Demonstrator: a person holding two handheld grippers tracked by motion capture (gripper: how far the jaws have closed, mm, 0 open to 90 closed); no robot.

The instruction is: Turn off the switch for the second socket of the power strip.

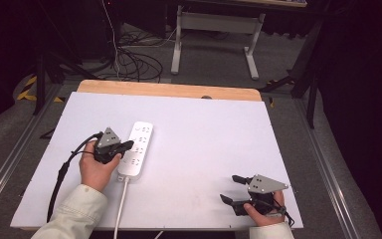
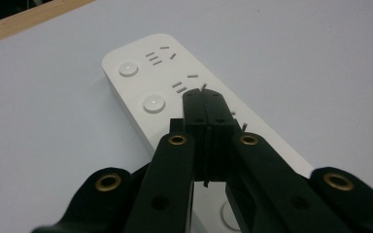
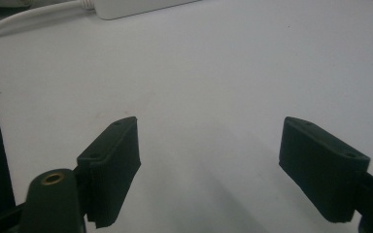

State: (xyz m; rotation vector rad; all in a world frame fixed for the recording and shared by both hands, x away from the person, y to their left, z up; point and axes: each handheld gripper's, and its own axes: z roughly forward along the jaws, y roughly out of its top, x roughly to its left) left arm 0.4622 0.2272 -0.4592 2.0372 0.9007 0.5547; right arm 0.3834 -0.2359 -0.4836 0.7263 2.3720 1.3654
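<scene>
Left hand-held gripper (image 2: pixel 206 104) over white power strip (image 2: pixel 175 82)

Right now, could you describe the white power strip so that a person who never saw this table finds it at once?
Start at the white table; on its left half lies the power strip, a long white bar with rounded ends. The left gripper, its jaws shut, sits over it. It is the table's one white object, with socket slots, round buttons and a white cable running toward the near edge.
</scene>
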